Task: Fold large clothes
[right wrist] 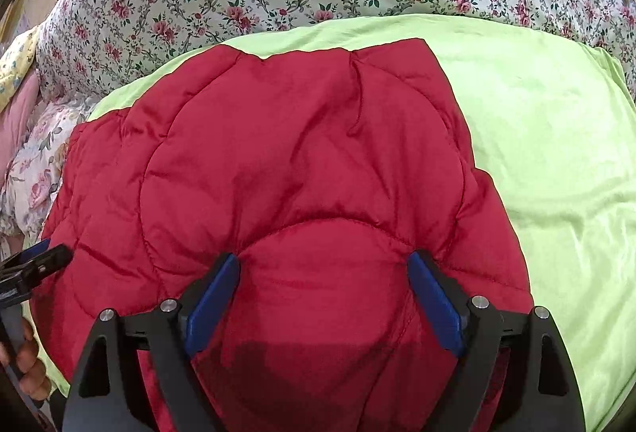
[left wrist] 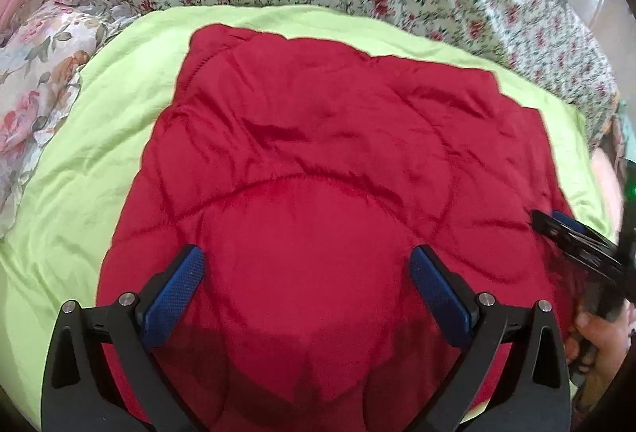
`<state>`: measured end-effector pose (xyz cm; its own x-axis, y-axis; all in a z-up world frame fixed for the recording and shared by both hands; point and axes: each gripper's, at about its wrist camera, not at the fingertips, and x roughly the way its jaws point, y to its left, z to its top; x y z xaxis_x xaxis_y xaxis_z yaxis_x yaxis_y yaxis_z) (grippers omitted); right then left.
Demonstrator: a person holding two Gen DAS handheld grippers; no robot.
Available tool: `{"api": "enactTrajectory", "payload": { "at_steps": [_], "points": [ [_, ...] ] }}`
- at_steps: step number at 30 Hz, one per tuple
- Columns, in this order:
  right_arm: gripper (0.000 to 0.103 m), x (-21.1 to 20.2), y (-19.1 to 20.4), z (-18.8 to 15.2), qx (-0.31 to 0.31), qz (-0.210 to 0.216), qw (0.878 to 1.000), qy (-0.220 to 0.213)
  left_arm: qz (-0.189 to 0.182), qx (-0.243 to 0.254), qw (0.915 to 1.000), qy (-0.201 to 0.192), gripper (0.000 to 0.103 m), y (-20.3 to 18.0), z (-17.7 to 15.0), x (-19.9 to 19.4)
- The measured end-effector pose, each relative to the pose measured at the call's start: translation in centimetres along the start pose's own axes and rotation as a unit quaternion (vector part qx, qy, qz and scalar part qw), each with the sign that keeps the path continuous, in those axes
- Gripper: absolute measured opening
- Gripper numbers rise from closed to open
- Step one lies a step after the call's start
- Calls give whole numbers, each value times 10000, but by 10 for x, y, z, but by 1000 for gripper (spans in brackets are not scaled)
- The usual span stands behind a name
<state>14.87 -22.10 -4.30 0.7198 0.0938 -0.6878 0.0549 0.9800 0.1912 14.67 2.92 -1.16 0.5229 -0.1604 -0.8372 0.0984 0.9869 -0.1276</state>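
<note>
We see both views brightly and evenly lit, with soft light from above. The red jacket (left wrist: 318, 153) carries a dark shadow at the bottom of each picture, beneath the camera. The green sheet (right wrist: 556, 153) looks slightly washed out. Fisheye bending curves the edges, the corners go black, and the flowered bedspread (left wrist: 497, 6) blurs toward the right.

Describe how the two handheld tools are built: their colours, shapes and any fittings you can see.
Both the left tool and the right tool have black angular frames, two fingers faced with textured blue pads, and round silver pivot pins. No cables or sleeves show.
</note>
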Motion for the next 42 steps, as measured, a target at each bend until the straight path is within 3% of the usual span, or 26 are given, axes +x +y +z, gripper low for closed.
{"api": "enactTrajectory", "payload": {
  "at_steps": [6,11,19,24,29,35,42],
  "points": [
    [87,0,-1,0,13,9,10000,11,-233,-27,9996,-176,103,5,-26,-37],
    [87,-14,-3,-2,100,57,9999,-79,-235,61,9997,-84,103,6,-44,-46],
    [87,-86,5,-57,-190,228,9979,-570,-291,86,9995,18,103,1,-63,-48],
    [86,-87,0,-84,-148,62,9986,-495,-180,96,9997,99,103,-4,-71,-44],
    [87,-72,-2,-94,-150,-95,9991,-376,170,160,9996,143,103,-7,-76,-32],
    [87,-66,-3,-101,-127,-127,9991,-380,275,171,9994,98,103,-6,-78,-22],
    [86,-94,21,-99,-290,-72,9976,-623,277,174,9994,90,103,-4,-77,-20]
  ]
}}
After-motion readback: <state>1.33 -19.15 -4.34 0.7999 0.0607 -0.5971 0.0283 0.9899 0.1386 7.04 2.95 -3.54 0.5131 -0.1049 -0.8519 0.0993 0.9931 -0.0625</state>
